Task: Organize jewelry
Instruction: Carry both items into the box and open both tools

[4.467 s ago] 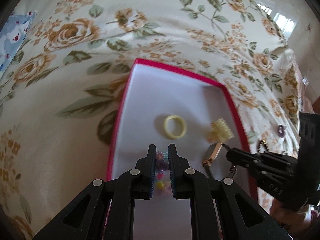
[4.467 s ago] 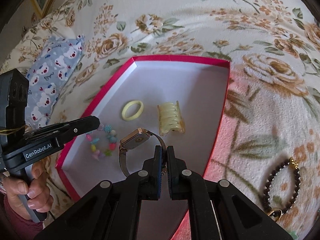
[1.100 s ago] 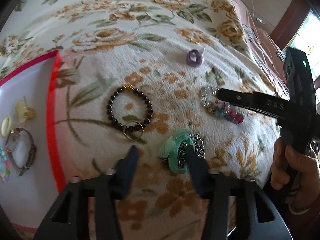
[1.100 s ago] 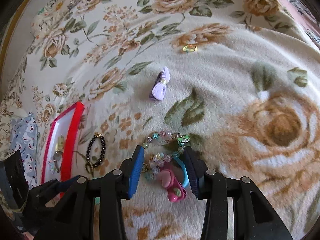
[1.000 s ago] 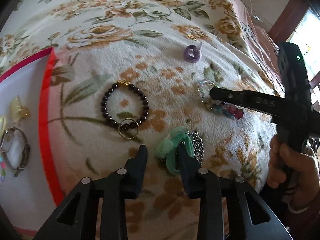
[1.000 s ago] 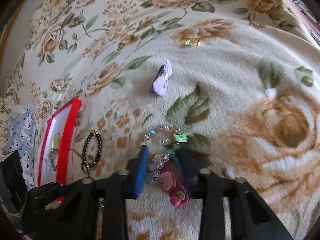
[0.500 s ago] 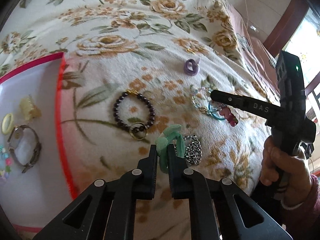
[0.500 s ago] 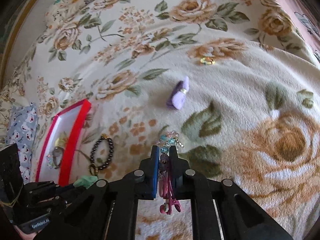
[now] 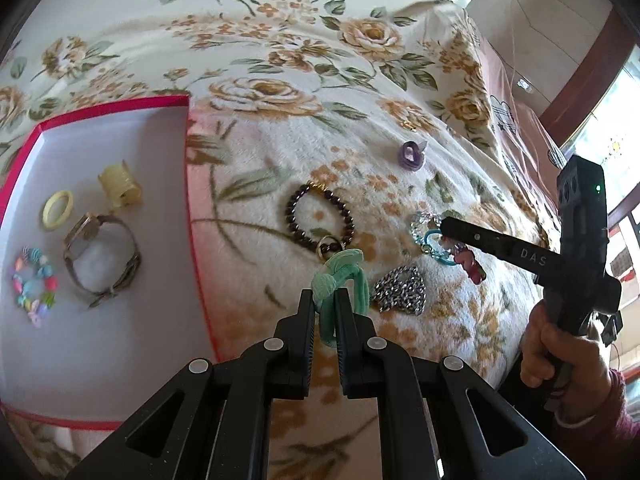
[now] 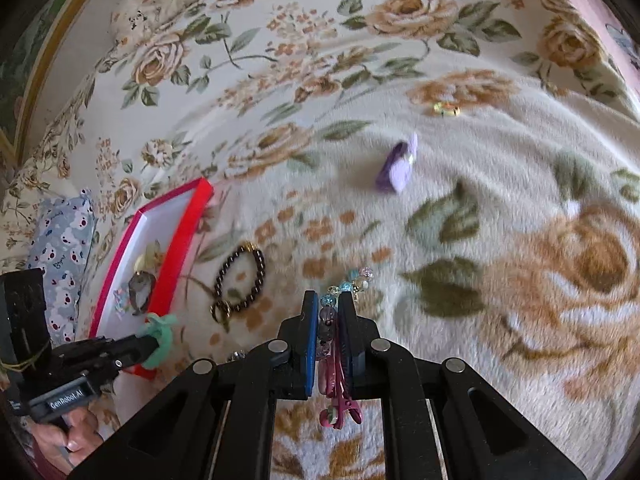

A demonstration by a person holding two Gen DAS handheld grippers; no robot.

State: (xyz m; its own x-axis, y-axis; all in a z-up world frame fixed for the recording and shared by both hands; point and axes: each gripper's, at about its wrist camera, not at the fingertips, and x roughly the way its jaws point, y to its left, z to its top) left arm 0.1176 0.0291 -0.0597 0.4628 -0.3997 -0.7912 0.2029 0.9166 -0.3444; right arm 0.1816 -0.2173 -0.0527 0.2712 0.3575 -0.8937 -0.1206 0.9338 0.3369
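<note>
Green hair tie (image 9: 340, 276) is pinched by the left gripper (image 9: 325, 312); right gripper (image 10: 329, 320) pinches the bead bracelet (image 10: 344, 288). Next, both go into the red box (image 9: 192, 184).

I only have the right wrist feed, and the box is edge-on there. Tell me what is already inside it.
Observer: Four pieces lie in the red box: a yellow ring, a hair claw, a watch and a coloured bead bracelet.
Operator: Report what lies beside the left gripper.
Observer: A silver chain lies on the blanket, just right of the green scrunchie that the left gripper is shut on.
</note>
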